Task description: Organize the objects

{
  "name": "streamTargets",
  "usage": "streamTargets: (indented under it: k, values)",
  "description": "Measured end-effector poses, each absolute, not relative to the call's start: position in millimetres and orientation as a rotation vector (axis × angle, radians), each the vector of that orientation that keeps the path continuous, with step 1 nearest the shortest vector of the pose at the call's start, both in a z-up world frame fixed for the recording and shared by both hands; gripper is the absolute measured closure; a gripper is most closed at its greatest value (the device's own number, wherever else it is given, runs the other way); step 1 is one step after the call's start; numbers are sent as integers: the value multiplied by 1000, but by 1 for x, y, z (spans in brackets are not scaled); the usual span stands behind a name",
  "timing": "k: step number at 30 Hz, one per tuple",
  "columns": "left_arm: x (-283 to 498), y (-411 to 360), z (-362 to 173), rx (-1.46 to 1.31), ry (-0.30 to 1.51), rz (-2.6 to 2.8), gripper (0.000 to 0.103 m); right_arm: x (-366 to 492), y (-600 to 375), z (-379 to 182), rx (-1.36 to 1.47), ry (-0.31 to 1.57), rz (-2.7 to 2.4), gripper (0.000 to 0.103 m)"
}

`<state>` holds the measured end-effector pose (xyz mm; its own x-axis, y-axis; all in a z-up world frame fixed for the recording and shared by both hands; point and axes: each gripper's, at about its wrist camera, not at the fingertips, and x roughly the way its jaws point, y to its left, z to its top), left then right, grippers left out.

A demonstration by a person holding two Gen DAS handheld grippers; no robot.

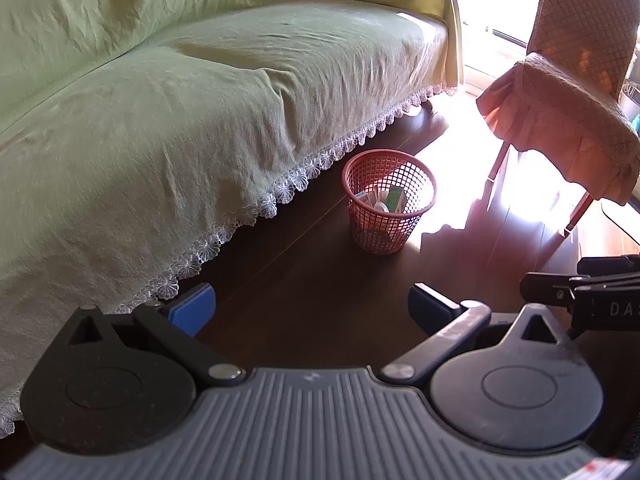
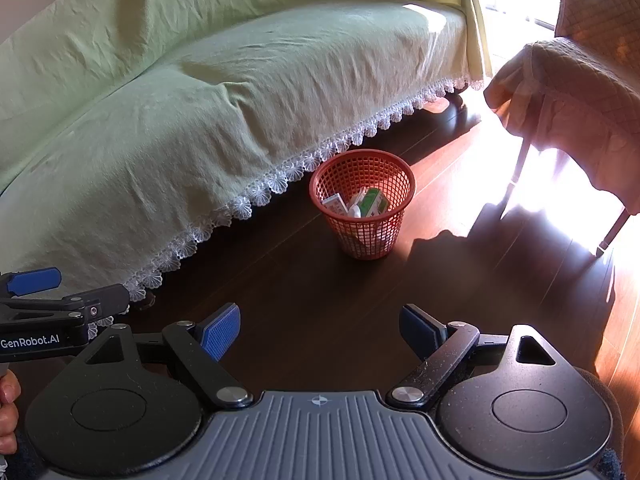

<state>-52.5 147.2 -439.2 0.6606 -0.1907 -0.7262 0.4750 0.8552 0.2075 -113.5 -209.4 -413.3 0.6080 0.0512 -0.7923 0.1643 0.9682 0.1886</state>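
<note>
Nearest the lens: left gripper, blue-padded fingers spread wide, nothing between them, only dark wooden floor beneath. Same for the right gripper: spread apart, empty, above the floor on the near side of the basket. Both well short of the basket, side by side, each visible at the edge of the other's view.

Red mesh basket, upright on the floor, just in front of the lace hem of the sofa cover. Inside the basket: a green-and-white box, a white box with a reddish print, a small white item between them, too small to identify; all leaning against one another below the rim.

Behind and left of the basket: long sofa under a pale green cover, seat bare. Right of the basket: chair with an orange quilted cover, thin legs standing in a patch of strong sunlight, its shadow reaching toward the basket. At the lower left edge of the right wrist view, part of a hand on the left gripper's handle.
</note>
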Motion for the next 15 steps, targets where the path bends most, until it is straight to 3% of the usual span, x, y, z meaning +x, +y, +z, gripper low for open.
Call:
streamTargets:
  k: [15]
  values:
    - [-56, 140, -440, 408, 760, -407, 2, -118, -210, -409, 262, 910, -75, 18]
